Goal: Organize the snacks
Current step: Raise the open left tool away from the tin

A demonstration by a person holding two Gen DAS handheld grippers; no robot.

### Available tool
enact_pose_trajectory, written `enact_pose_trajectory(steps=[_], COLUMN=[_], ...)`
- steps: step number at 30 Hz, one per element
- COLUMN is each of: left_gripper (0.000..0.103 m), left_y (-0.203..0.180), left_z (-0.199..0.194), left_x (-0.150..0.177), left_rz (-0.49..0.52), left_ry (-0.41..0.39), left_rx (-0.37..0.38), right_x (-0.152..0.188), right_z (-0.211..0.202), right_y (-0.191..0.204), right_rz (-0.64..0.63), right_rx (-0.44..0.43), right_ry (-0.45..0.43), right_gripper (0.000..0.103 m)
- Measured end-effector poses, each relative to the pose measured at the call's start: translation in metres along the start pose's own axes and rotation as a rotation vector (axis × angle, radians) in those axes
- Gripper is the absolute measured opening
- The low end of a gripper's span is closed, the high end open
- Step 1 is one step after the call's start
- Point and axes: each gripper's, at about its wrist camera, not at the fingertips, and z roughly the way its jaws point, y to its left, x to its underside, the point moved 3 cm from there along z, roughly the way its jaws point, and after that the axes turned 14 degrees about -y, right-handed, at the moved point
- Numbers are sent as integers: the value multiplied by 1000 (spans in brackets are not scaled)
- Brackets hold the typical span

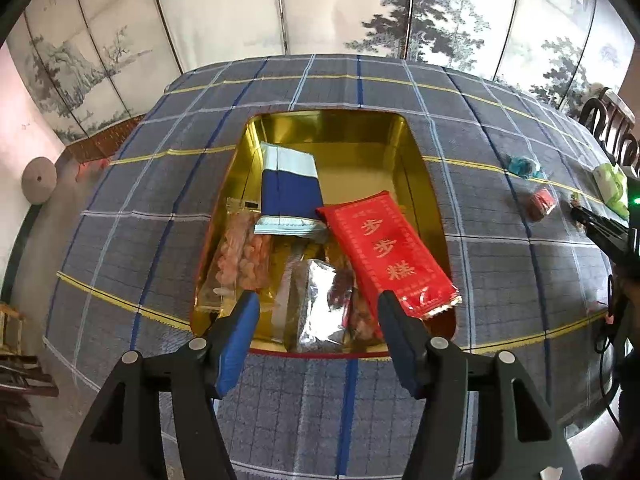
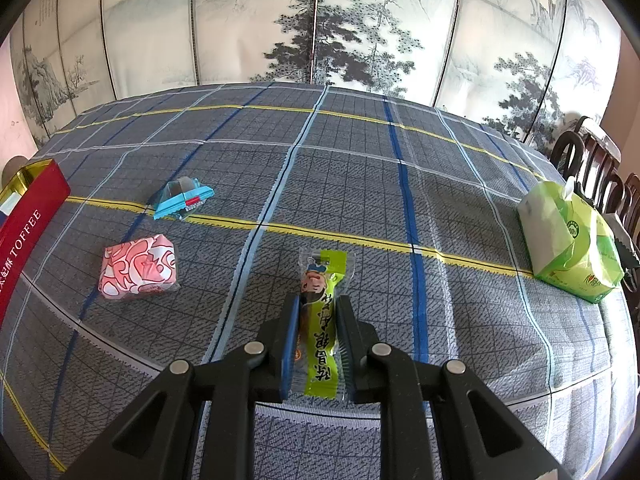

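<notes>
In the left wrist view, the left gripper (image 1: 316,300) is hovering with its jaws spread wide and nothing between them, just over the near rim of the gold tin (image 1: 416,152). The tin is already holding several snacks: a blue packet (image 1: 292,192), a red packet (image 1: 388,248) leaning partly over the tin's right edge, a clear bag of pale pieces (image 1: 240,256) and a silver foil pack (image 1: 320,304). So a good part of the sorting appears to be done (at least four packs are sitting inside).

In the right wrist view, the right gripper (image 2: 318,300) is closing on a green snack stick (image 2: 320,312), which is lying lengthwise between the jaws, its far end poking out ahead of the tips; the blue pads seem to be touching both its sides. Two items are waiting on the plaid tablecloth (image 2: 400,200) to the left: a pink wrapped candy (image 2: 138,266) and, beyond it, a blue wrapped candy (image 2: 182,200). The tin's red side is showing at the far left edge, well apart from the stick, so the carry is probably coming next.
</notes>
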Motion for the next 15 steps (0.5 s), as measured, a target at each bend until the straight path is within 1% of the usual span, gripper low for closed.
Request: enact_pose_trajectory(steps=[4, 10, 15], left_gripper=[62, 62, 62], left_y=[-4, -8, -12], left_z=[-8, -16, -22], left_x=[0, 5, 8], left_rz=[-13, -41, -42], left_ry=[-15, -16, -27], left_rx=[5, 21, 29], right_x=[0, 1, 0], right_z=[0, 1, 1], right_y=[0, -2, -3], right_rz=[3, 15, 12], right_rx=[-2, -11, -10], right_ry=[0, 1, 2], right_gripper=[19, 20, 20])
